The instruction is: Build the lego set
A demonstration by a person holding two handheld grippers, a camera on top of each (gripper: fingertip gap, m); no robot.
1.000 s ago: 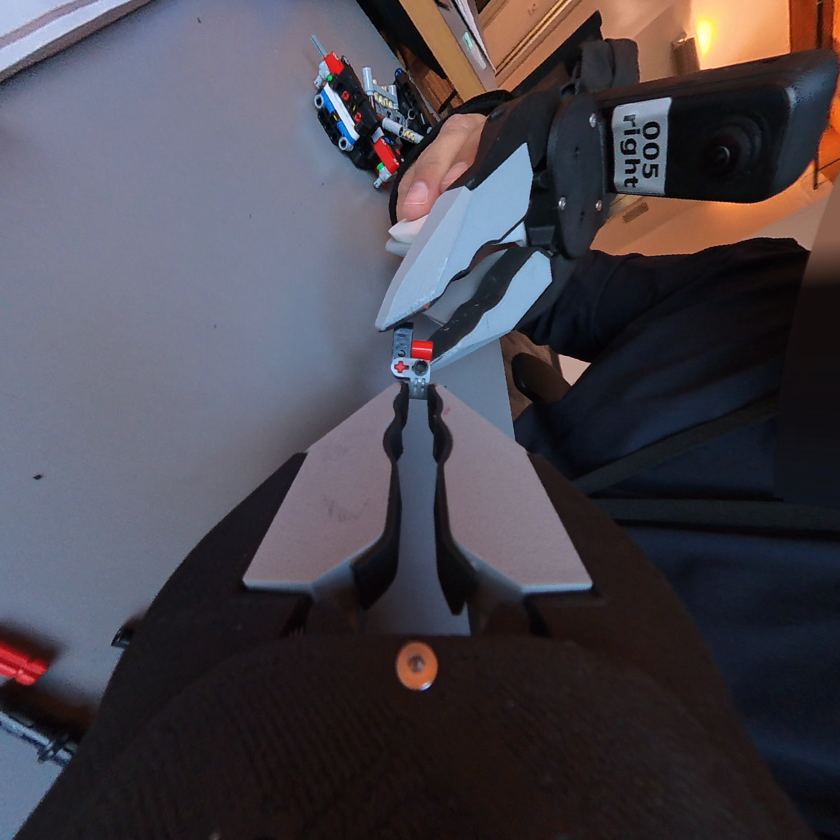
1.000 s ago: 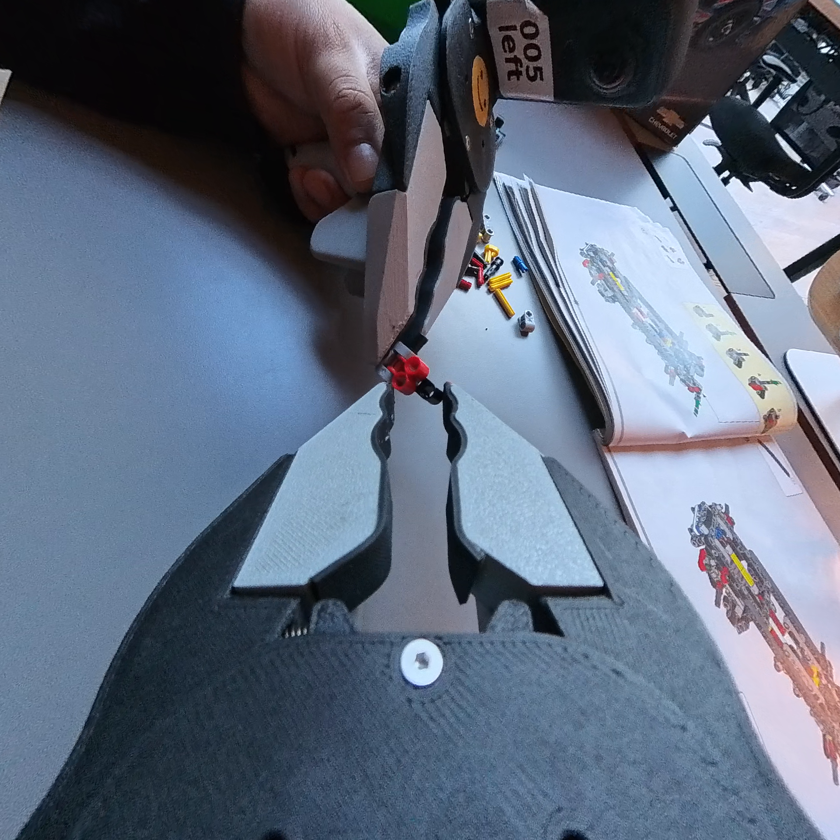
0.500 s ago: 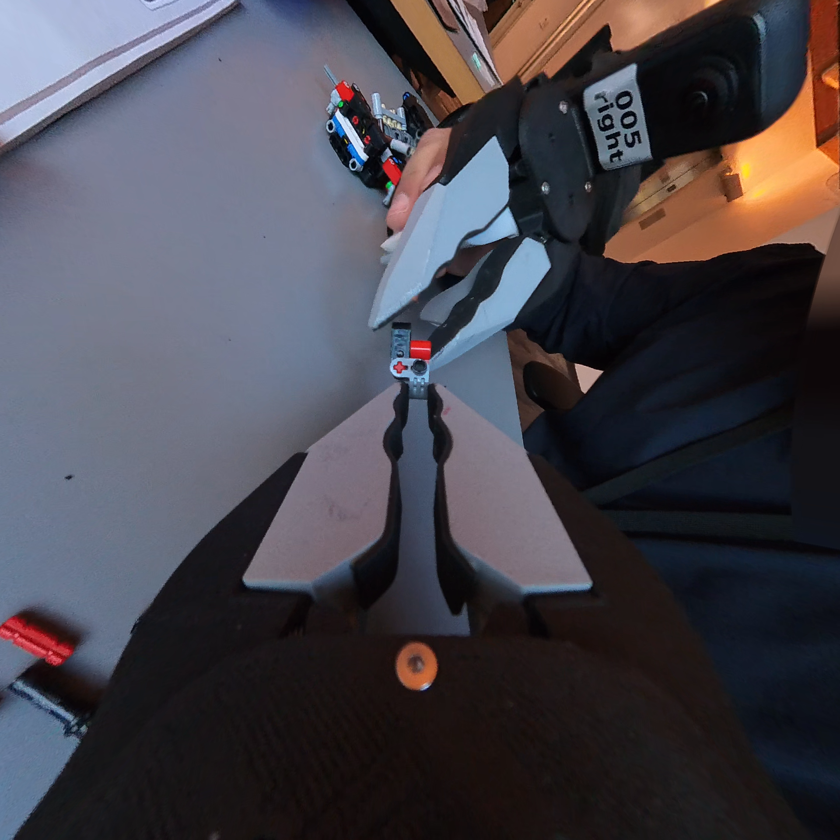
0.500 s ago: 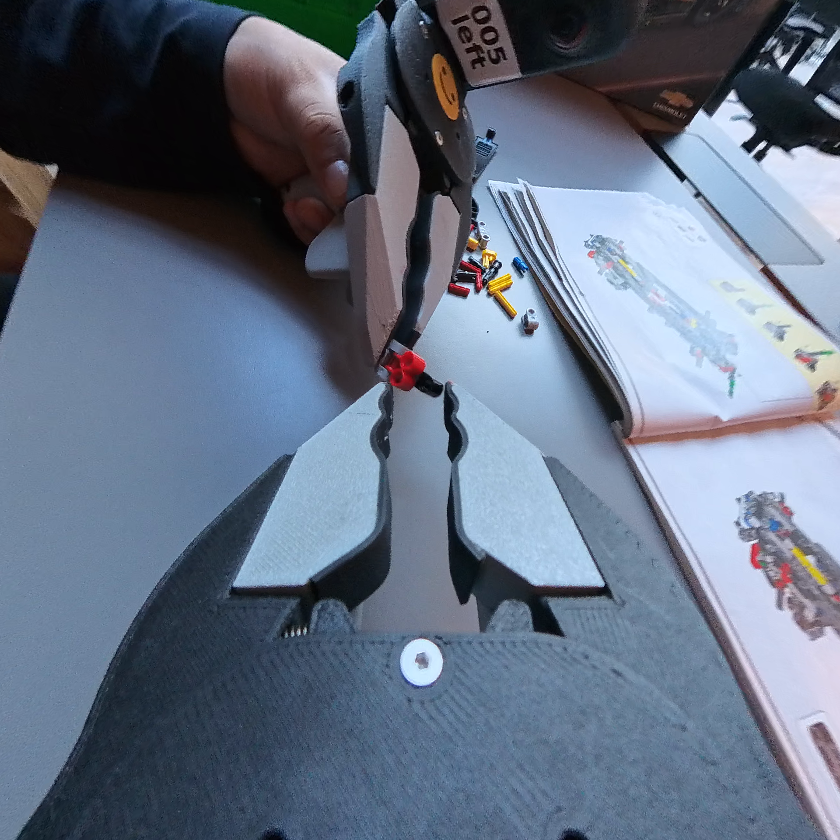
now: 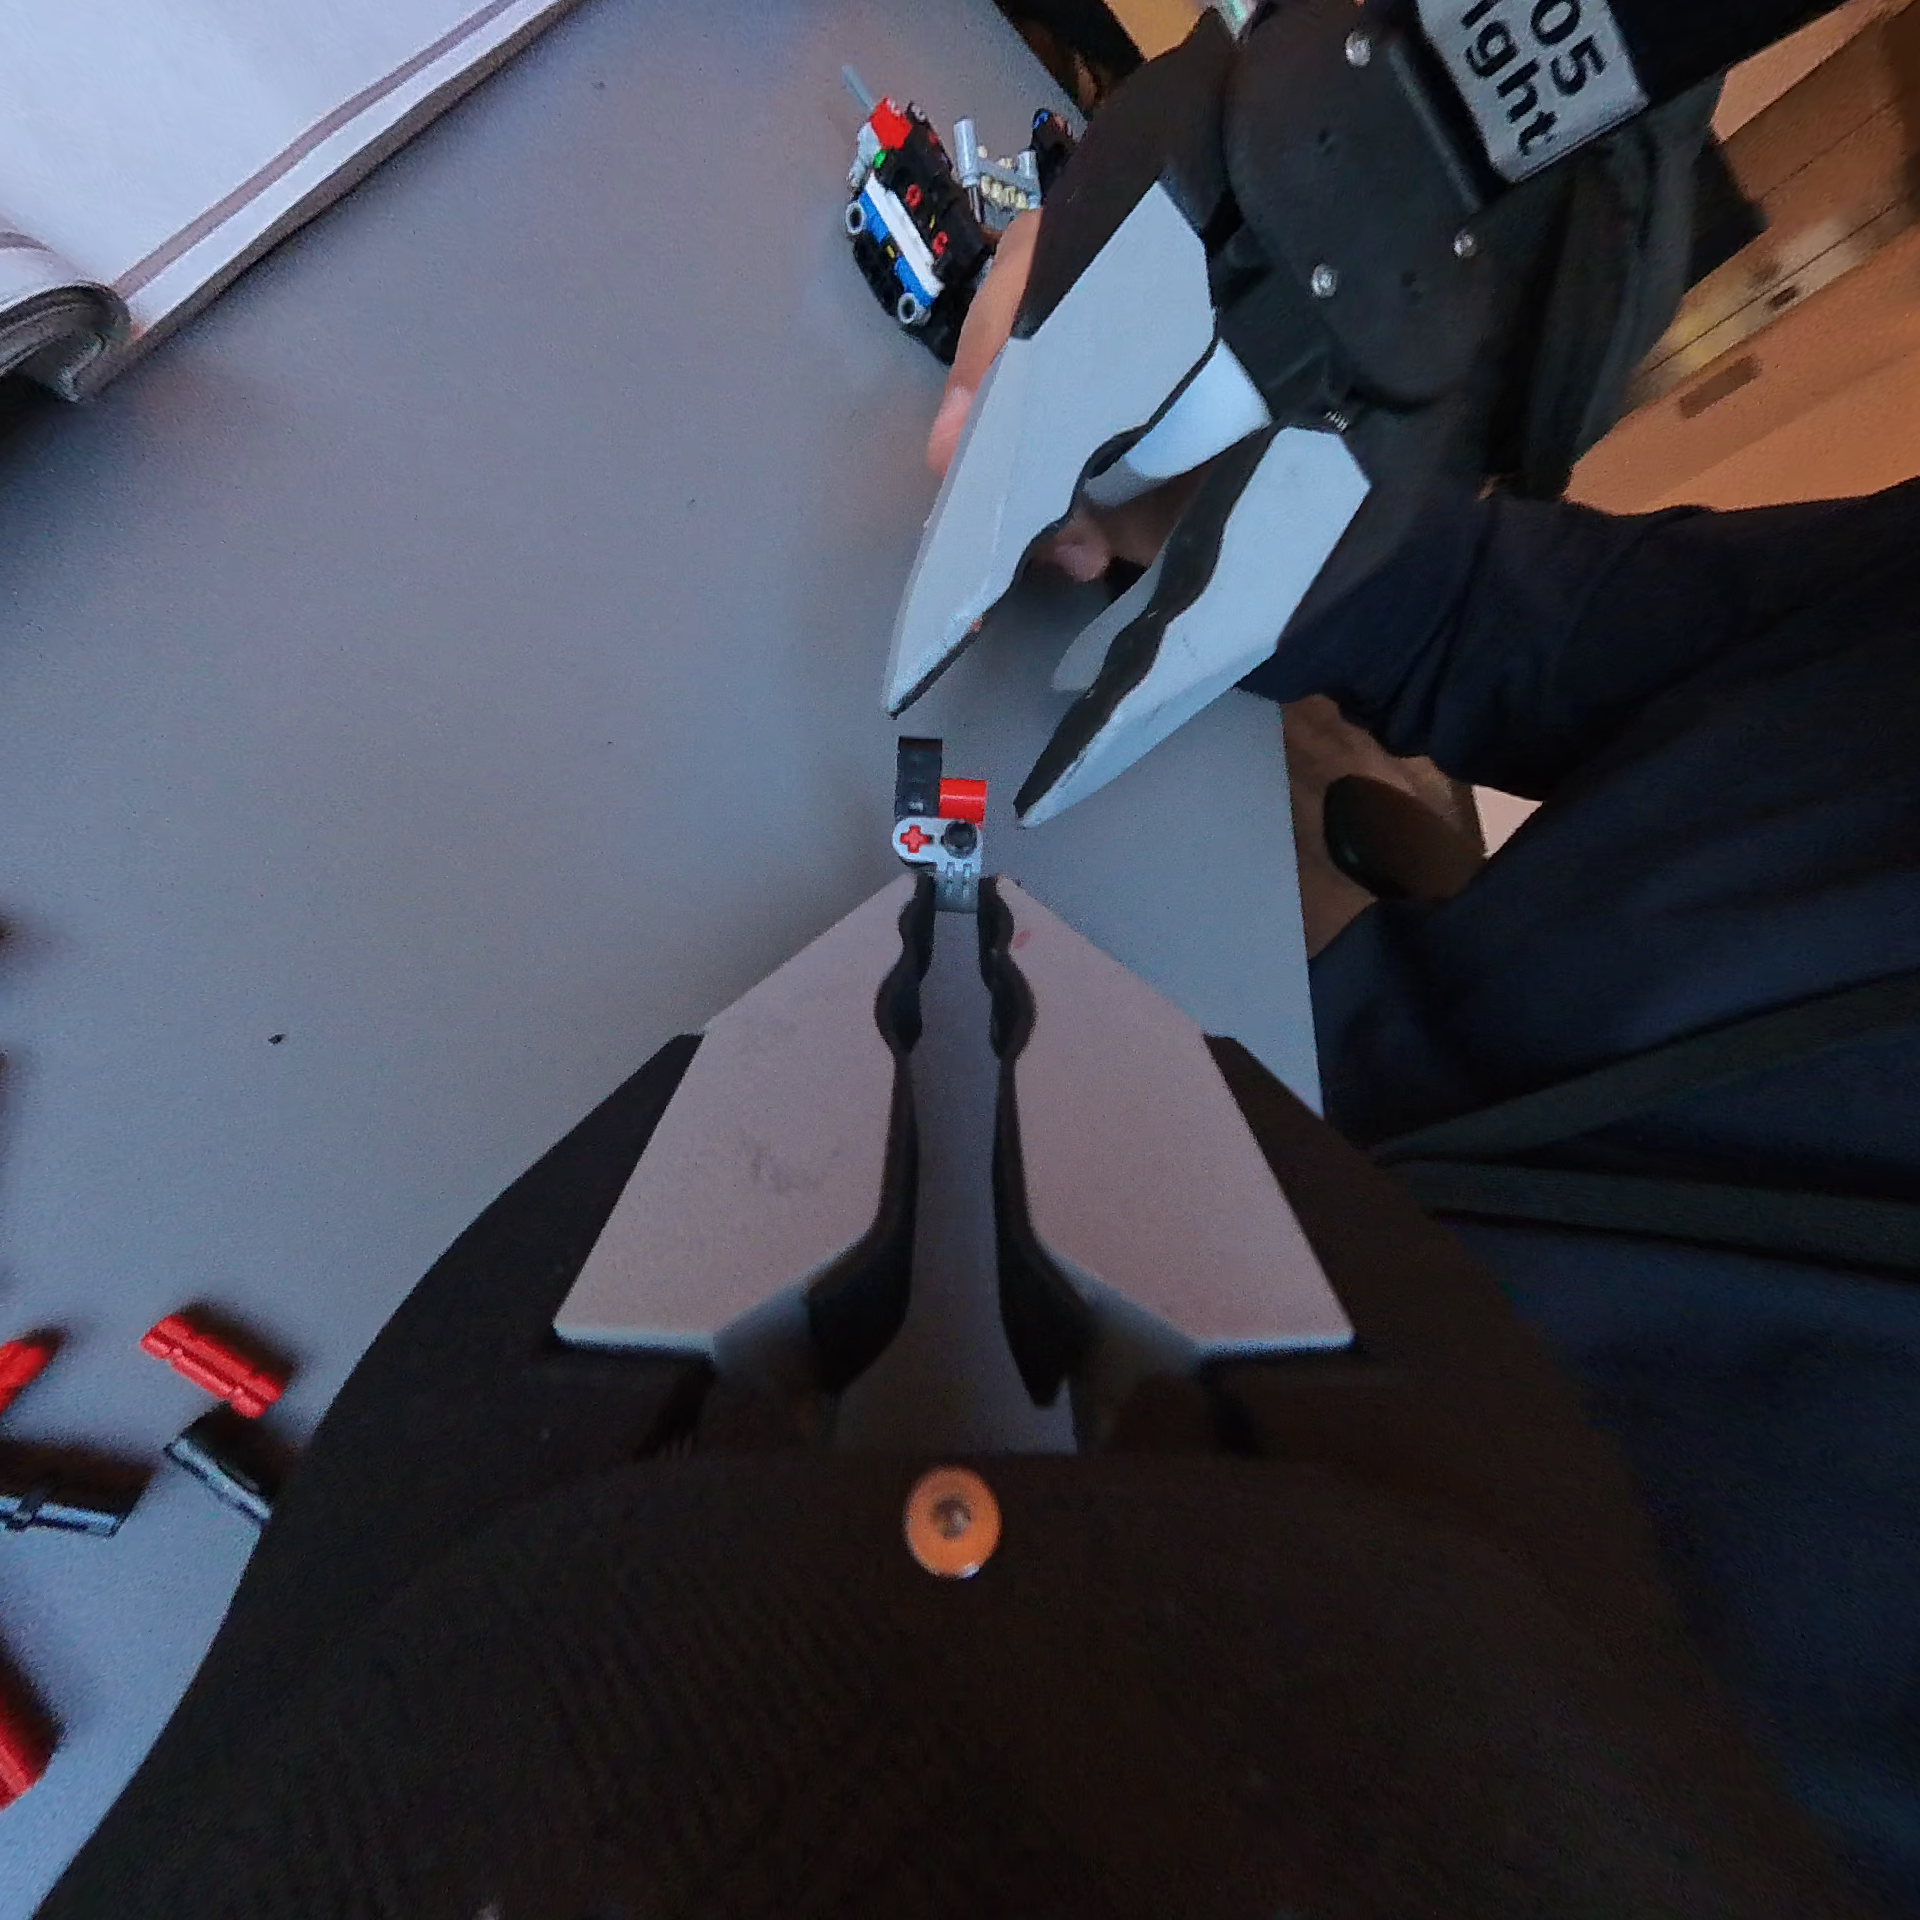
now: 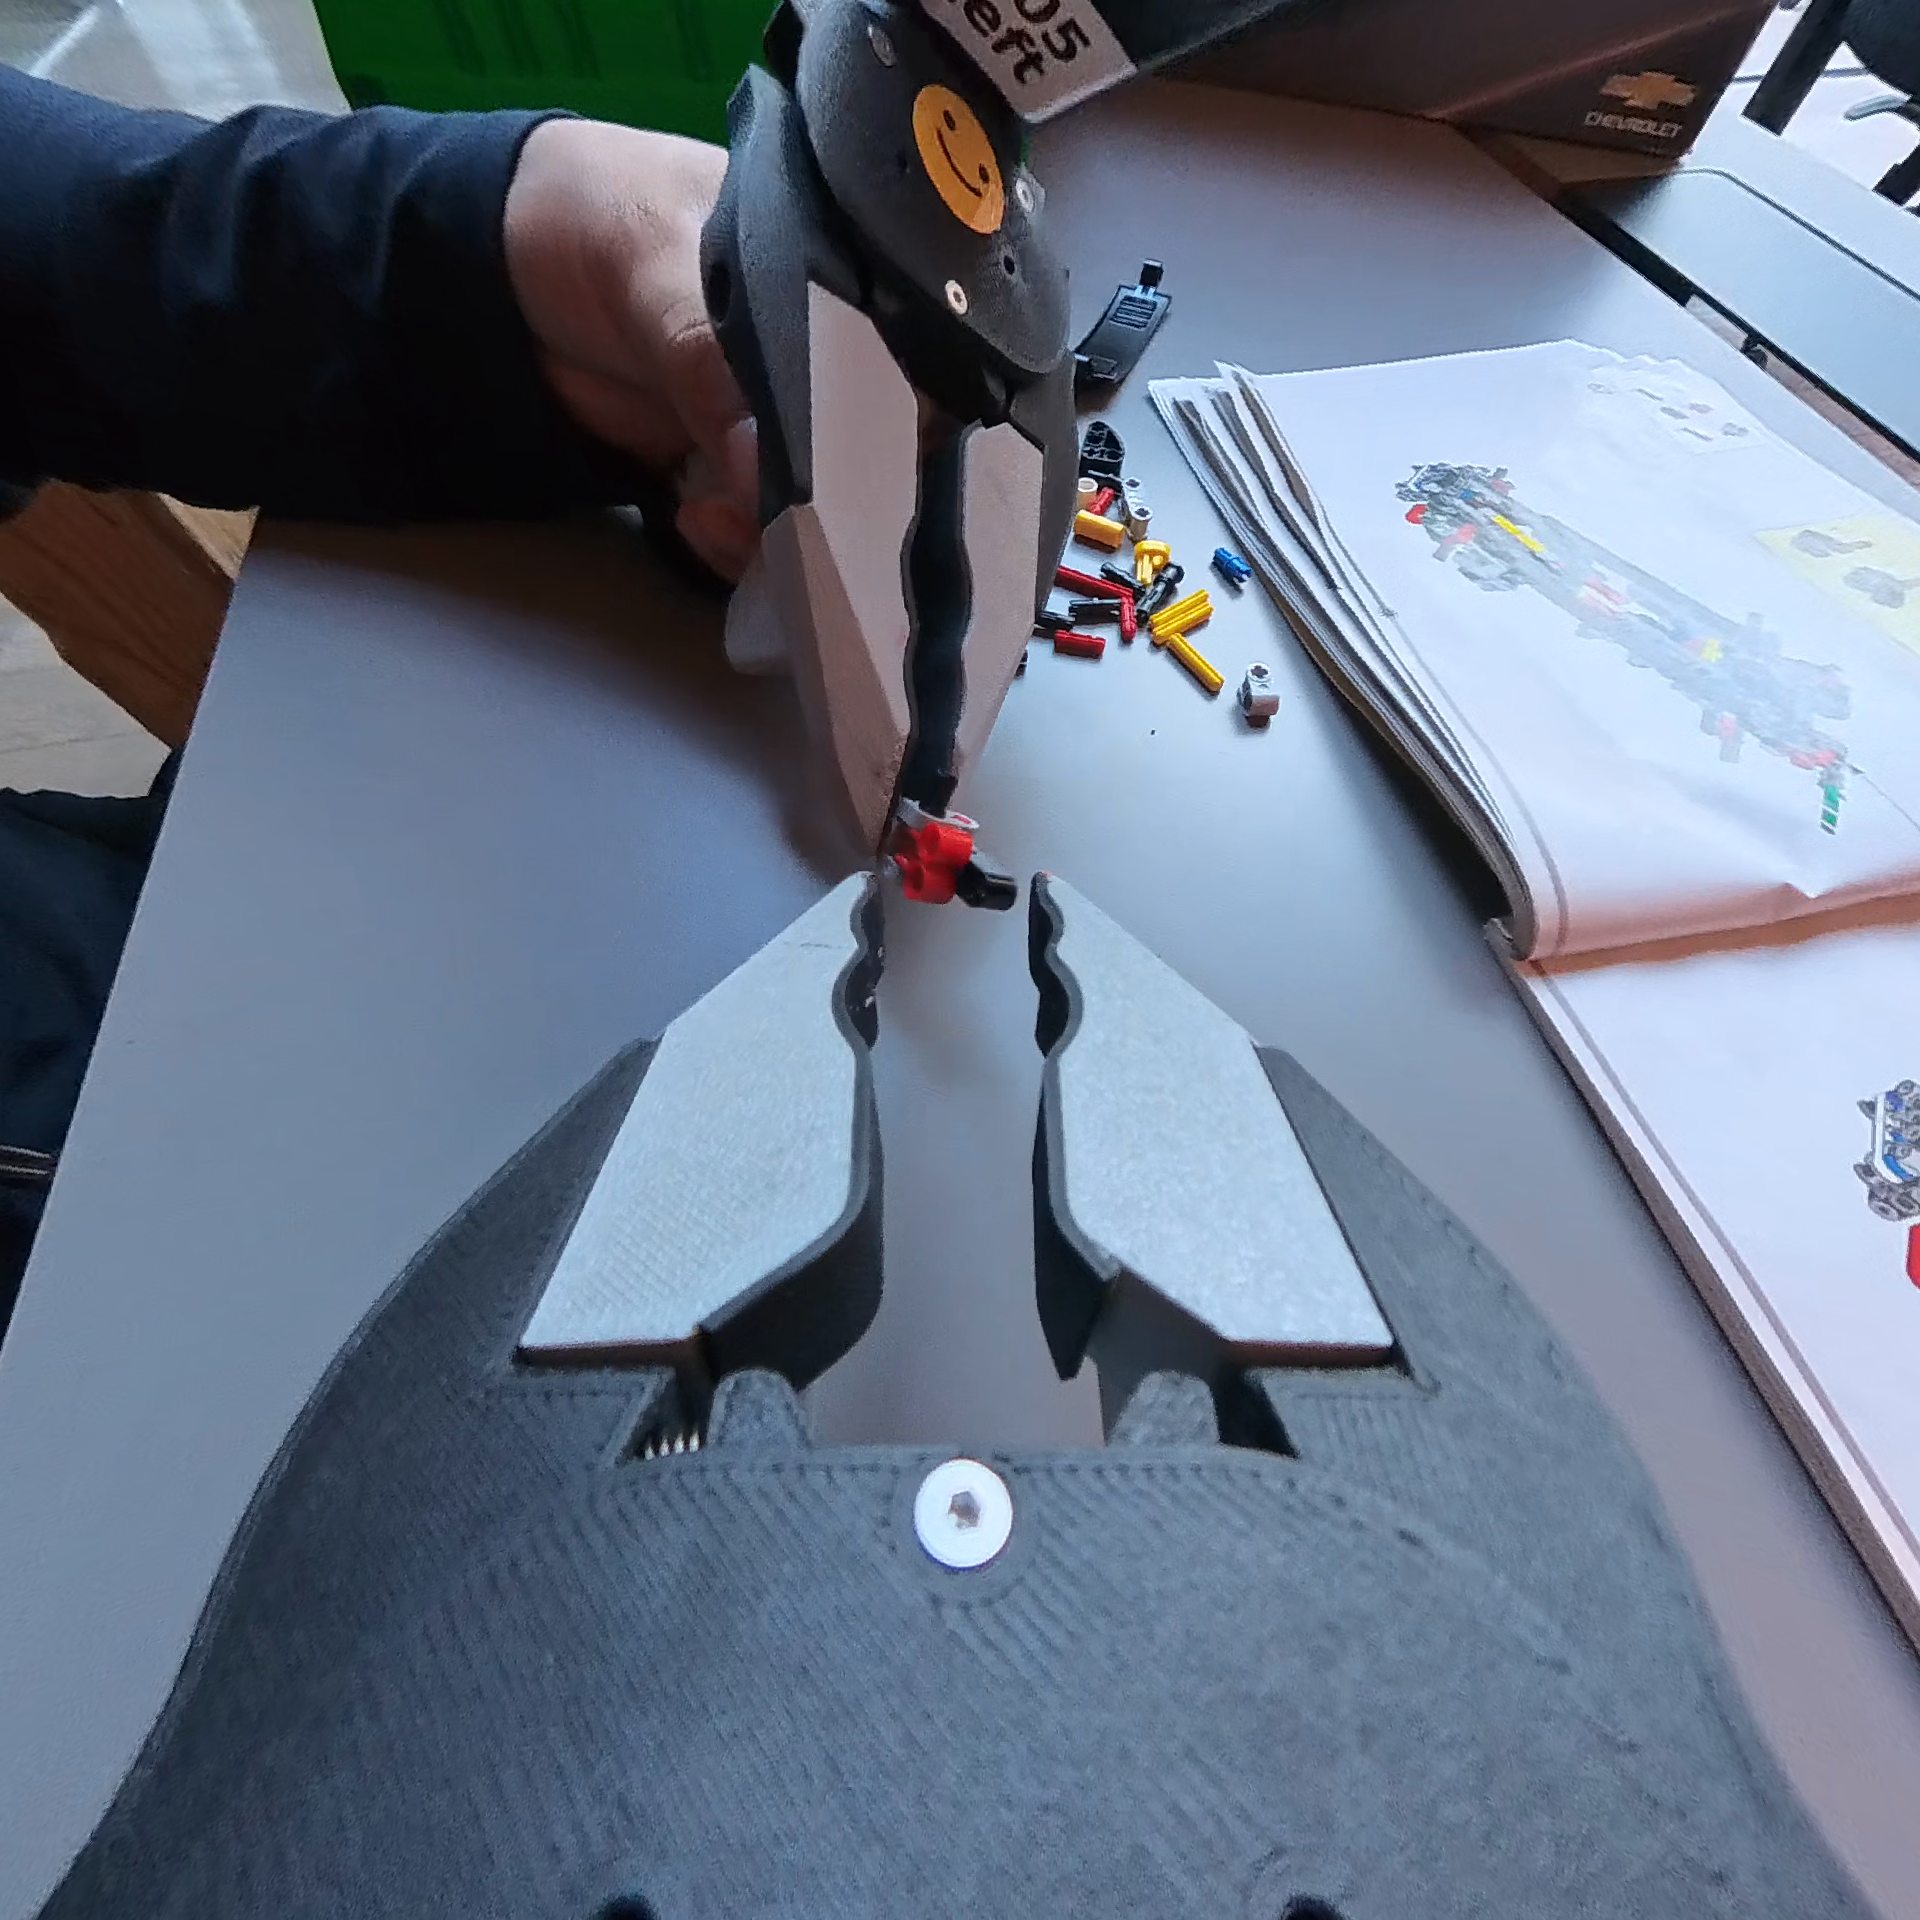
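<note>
Grey plastic shows between the left gripper (image 5: 948, 891) fingers, which are nearly closed and pinch the stub of a small brick assembly (image 5: 940, 821) of grey, red and black parts, held above the grey worktop (image 5: 416, 675). Just beside it, the right gripper (image 6: 954, 894) fingers stand apart, gripping nothing, their tips flanking the assembly without pressing it.

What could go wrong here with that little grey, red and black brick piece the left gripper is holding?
The left gripper pinches the small brick assembly only by its grey end, so a nudge might twist it loose. The open right gripper sits very close; closing off-centre could knock off the red part.
</note>
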